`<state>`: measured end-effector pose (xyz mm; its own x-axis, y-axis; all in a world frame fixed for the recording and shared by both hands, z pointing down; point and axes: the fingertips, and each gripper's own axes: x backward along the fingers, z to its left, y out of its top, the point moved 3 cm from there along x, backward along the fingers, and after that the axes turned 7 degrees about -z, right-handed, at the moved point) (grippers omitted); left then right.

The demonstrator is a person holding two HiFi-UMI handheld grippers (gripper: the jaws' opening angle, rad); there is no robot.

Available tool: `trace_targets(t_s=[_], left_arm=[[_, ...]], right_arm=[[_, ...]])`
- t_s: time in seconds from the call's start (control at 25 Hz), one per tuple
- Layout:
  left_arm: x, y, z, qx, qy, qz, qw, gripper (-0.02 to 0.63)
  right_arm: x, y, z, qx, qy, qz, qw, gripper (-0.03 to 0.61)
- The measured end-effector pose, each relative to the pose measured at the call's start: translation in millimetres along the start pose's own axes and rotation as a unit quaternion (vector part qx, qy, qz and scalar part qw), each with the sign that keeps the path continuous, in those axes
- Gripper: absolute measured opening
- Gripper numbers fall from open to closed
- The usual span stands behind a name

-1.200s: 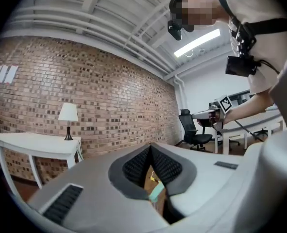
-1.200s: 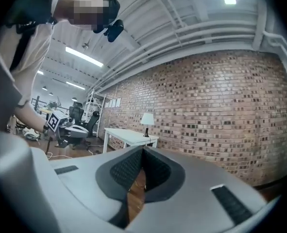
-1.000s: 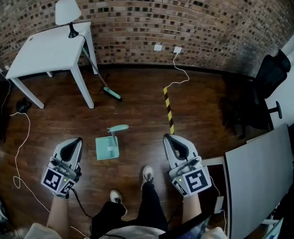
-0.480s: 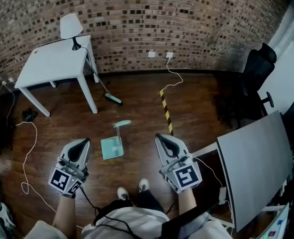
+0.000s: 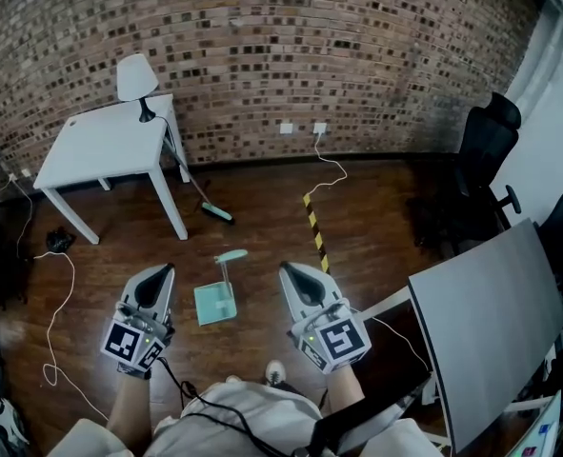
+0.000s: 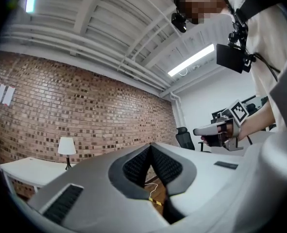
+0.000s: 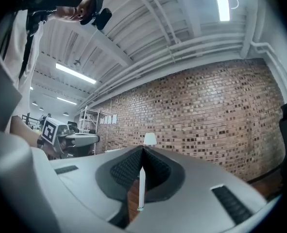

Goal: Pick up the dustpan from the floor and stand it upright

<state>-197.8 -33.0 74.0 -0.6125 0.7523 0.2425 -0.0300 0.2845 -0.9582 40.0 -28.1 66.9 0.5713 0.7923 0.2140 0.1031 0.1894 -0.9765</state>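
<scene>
Dustpan [image 5: 214, 304]: mint green, lying on the wooden floor [image 5: 376, 217] well out from the wall edge, handle pointing toward the brick wall [image 5: 357, 55]. It sits between the two grippers in the head view, touched by neither.

Left gripper [image 5: 157, 272]: held above the floor to the dustpan's left, jaws closed together, nothing between them.

Right gripper [image 5: 289, 272]: held above the floor to the dustpan's right, jaws likewise closed and empty.

White table [image 5: 100, 146]: near the floor's far-left corner by the wall, carrying a white lamp [image 5: 136, 79] at its back edge.

Broom [image 5: 216, 212]: mint head on the floor just beside the table, handle leaning up to it.

Striped tape [image 5: 316, 231]: yellow and black, on the floor right of the dustpan.

Office chair [image 5: 481, 160]: black, at the floor's right edge.
</scene>
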Motion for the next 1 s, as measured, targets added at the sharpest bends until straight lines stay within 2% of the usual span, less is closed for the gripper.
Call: trace_targets(t_s=[0.32,0.6,0.72,1.0], left_arm=[[1.7,18.4,-1.3,-0.018,0.0,-0.01,0.9998,-0.003],[29.3,27.4,2.9,-0.013,-0.012,-0.007,0.9998,-0.003],[39.4,21.4,-11.5,-0.008,-0.03,0.005,0.9995,-0.003],[84.8,11.8,-68.0,0.014,-0.031,0.021,0.9992,-0.003]], right_arm=[[-5.1,17.8,7.0,0.004,-0.015,-0.021,1.0,-0.017],[4.8,35.2,21.7,0.039,-0.044,-0.016,0.998,-0.017],[31.8,37.9,28.9,0.038,-0.066,-0.005,0.997,-0.017],[105.0,25.2,60.4,0.019,-0.072,0.024,0.997,-0.017]])
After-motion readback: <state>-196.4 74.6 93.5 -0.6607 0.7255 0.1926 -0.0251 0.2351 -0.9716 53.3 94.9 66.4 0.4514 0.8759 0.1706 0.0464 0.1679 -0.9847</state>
